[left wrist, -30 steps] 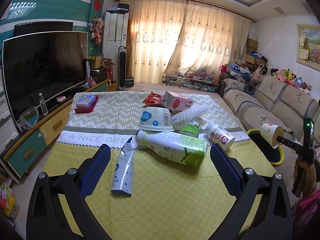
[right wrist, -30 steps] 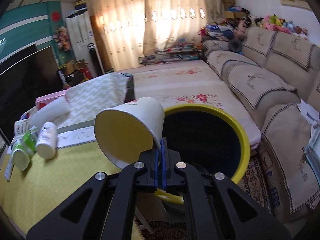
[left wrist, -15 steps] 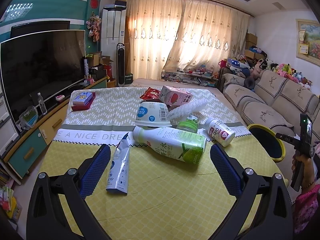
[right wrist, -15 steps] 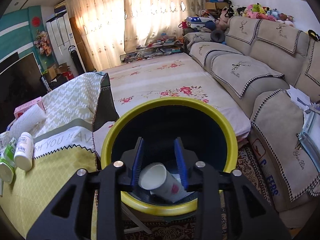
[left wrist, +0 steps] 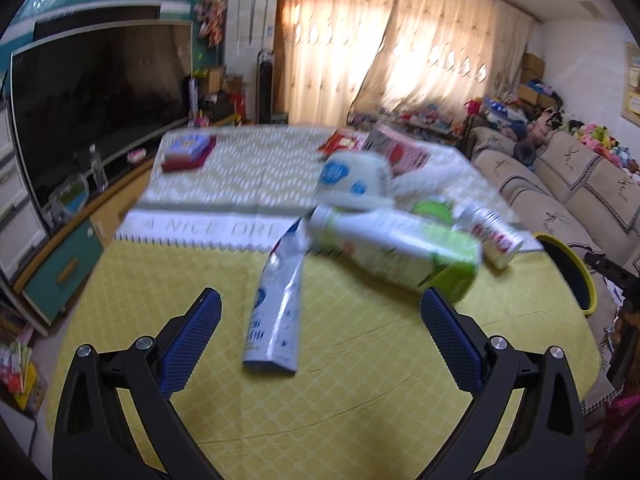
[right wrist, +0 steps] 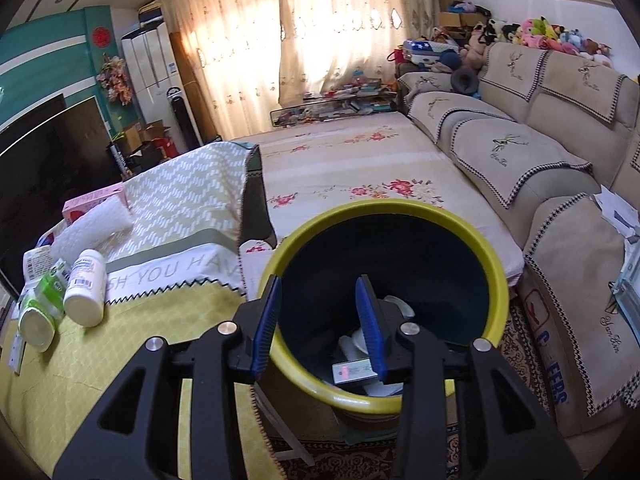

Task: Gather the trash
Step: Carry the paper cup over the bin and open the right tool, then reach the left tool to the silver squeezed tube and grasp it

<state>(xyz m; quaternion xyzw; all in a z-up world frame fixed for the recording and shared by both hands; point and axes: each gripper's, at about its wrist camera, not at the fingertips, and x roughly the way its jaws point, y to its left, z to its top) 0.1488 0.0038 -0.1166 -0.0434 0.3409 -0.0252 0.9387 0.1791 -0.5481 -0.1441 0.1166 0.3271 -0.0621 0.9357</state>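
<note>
Trash lies on the yellow tablecloth [left wrist: 360,380]: a flattened silver-blue pouch [left wrist: 278,304], a green-white bottle [left wrist: 396,252] on its side, a white tub [left wrist: 352,180], a small white bottle [left wrist: 496,240], a pink carton [left wrist: 400,152]. My left gripper [left wrist: 320,328] is open and empty, just short of the pouch. My right gripper [right wrist: 320,316] is open and empty over the yellow-rimmed bin [right wrist: 472,236], which holds a paper cup and other trash [right wrist: 356,364]. The bin also shows in the left wrist view [left wrist: 576,264].
A TV [left wrist: 100,100] and cabinet stand left of the table. A sofa [right wrist: 560,168] runs along the right. A blue-red box [left wrist: 186,152] lies at the table's far left. In the right wrist view, bottles [right wrist: 86,284] lie near the table edge.
My right gripper opened and dropped the paper cup into the bin, then opened wider. My left gripper moved forward and right toward the pouch; its view is blurred by motion.
</note>
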